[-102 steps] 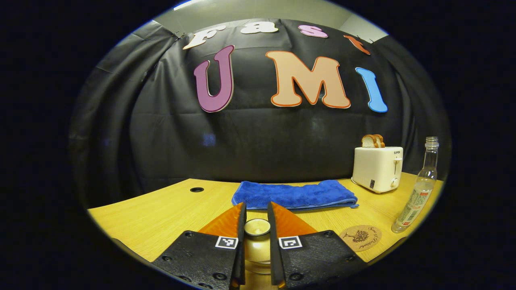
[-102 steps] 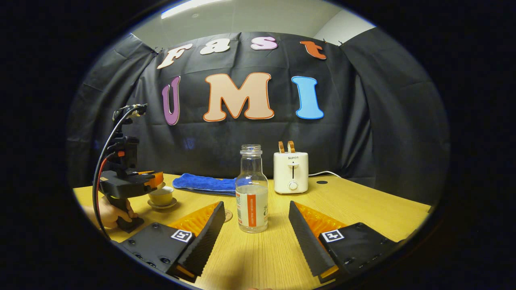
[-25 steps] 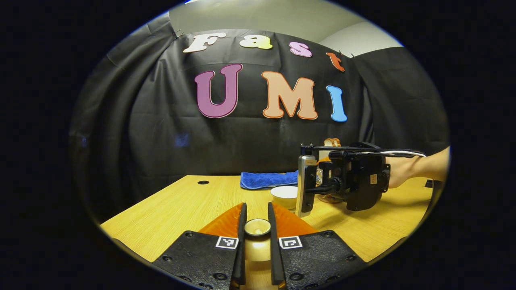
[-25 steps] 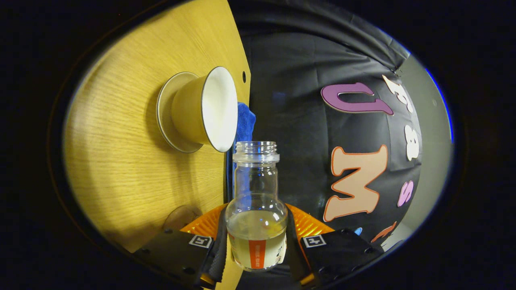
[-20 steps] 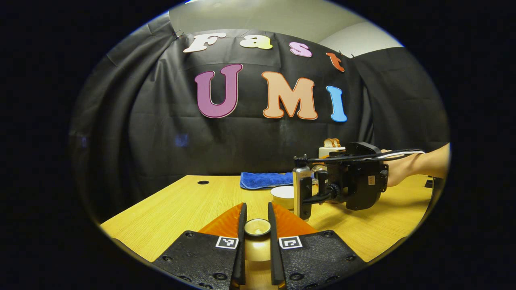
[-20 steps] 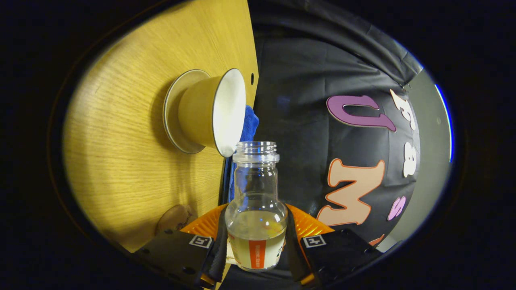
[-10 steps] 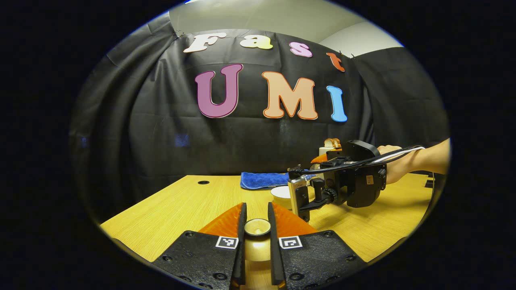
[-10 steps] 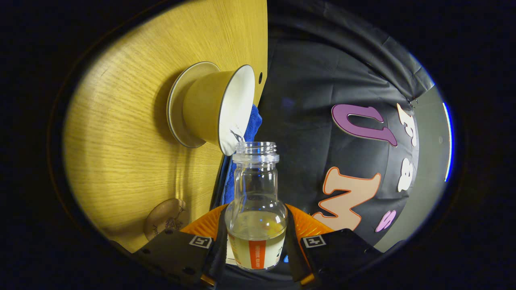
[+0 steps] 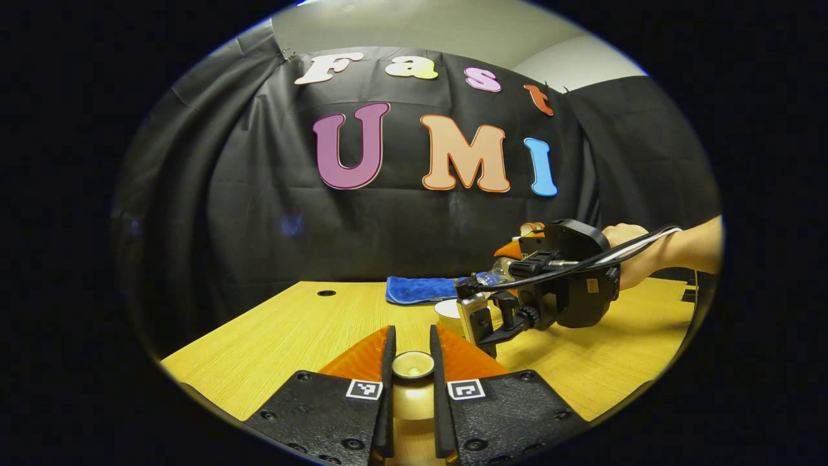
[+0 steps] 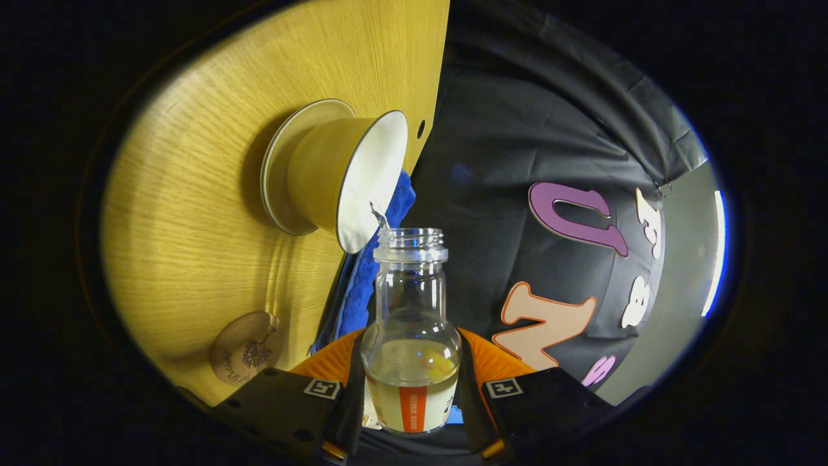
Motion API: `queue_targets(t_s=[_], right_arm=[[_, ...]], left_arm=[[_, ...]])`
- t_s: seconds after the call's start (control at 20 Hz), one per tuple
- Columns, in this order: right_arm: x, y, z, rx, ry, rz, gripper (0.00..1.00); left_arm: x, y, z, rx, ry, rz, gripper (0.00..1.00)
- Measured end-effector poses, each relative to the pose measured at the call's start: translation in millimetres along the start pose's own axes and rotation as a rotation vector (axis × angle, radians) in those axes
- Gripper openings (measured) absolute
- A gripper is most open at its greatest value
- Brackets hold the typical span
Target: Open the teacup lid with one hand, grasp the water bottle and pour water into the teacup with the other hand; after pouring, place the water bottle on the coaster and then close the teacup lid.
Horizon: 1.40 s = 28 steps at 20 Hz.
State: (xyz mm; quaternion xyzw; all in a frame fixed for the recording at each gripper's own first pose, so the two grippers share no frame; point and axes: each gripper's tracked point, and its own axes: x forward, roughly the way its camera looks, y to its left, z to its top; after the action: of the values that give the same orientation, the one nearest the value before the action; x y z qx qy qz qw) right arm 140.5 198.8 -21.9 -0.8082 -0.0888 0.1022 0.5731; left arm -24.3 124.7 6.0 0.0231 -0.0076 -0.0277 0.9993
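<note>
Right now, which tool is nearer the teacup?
Right. The right tool holds the bottle tipped with its mouth at the teacup's rim. The left tool grips the lid nearer the table's front, the teacup beyond its tips.

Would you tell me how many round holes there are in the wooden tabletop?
1 that shows: a small dark hole near the table's far edge, left of the blue towel. The right gripper may hide others.

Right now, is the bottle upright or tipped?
Tipped. In the right gripper view the table runs nearly vertical, and the water bottle has its mouth at the teacup rim, a thin stream crossing.
</note>
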Motion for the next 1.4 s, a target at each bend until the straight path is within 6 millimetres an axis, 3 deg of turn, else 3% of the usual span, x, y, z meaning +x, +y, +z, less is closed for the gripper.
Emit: queue_targets(t_s=[0.8,1.4], right_arm=[[0,-32,20,-0.192,-0.061,-0.082,0.66],[-1,-39,22,-0.24,-0.073,-0.101,0.66]], left_arm=[[-2,1,1,-0.002,0.002,-0.001,0.22],[-1,1,0,-0.003,0.001,-0.001,0.22]])
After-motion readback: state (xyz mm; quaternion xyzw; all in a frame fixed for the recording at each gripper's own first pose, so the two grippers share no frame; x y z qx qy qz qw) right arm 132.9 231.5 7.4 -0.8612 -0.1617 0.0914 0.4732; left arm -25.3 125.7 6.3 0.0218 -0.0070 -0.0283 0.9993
